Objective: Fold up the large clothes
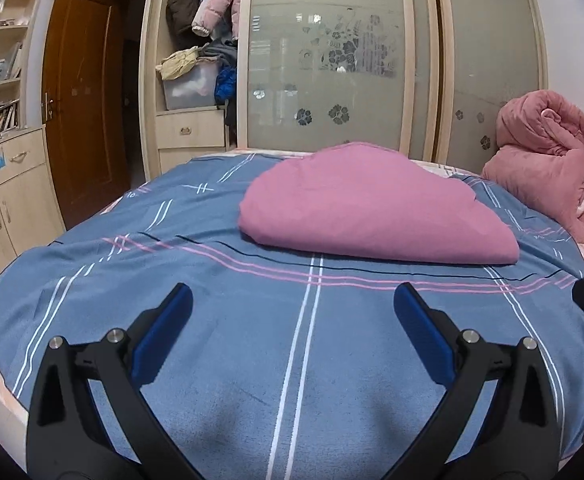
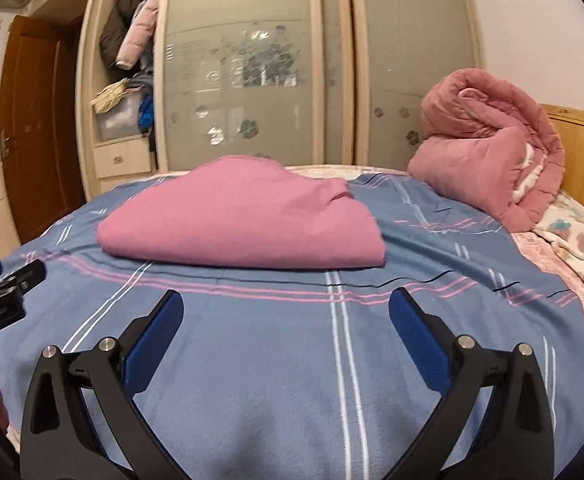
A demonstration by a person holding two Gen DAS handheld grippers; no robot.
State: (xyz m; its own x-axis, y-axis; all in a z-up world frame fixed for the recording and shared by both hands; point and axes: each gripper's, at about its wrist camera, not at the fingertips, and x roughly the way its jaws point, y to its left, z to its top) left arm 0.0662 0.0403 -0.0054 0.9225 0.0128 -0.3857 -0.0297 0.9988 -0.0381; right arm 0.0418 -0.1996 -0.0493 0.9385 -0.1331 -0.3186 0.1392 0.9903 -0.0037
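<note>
Nearest the cameras, the left gripper and the right gripper each hung above the bed with their blue-padded black fingers spread wide apart and nothing between them; both were released. They sat side by side, since the tip of the right one showed at the right edge of the left wrist view and the left one at the left edge of the right wrist view.

Under them lay the blue cotton bedsheet with white and pink crossing stripes, spread flat and only lightly creased.

Beyond the pink stripe band rested the mauve-pink cloth garment, folded into a flat rounded bundle, lying on the sheet well apart from both grippers. Its near edge ran straight and doubled; its far right corner looked rumpled in the right wrist view.

Farther back and to the right sat a rolled salmon-pink quilted comforter by the wooden headboard, and behind the bed stood the frosted-glass sliding wardrobe doors with flower prints.

The folding seemed largely done, either between folds or finished. Any further fold would call for both grippers to reach forward, pinch the two near corners and carry them over evenly.
</note>
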